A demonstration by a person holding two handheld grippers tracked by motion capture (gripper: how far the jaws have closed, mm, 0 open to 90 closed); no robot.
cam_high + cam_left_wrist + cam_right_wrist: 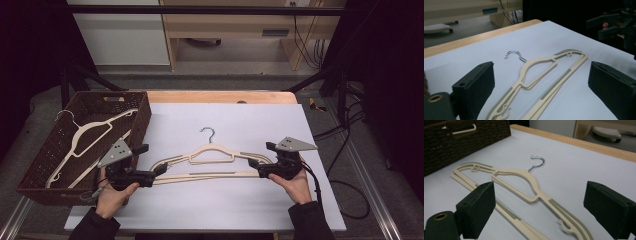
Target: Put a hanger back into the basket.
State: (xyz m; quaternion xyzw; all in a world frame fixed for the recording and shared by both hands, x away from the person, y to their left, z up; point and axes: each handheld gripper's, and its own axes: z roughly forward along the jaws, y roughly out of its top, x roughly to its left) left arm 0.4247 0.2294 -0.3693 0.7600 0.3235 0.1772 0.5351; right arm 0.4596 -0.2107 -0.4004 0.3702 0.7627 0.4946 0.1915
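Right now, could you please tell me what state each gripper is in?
Left gripper: open, holding nothing, at one end of the hanger.
Right gripper: open, holding nothing, at the hanger's other end.

Dim room, soft overhead light

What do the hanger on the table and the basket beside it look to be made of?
Hanger: cream plastic by its smooth matte moulded look, with grey-green ribbed strips, possibly rubbery, on the shoulders; its hook is shiny, likely metal wire. Basket: dark brown woven material, wicker or imitation; which is unclear.
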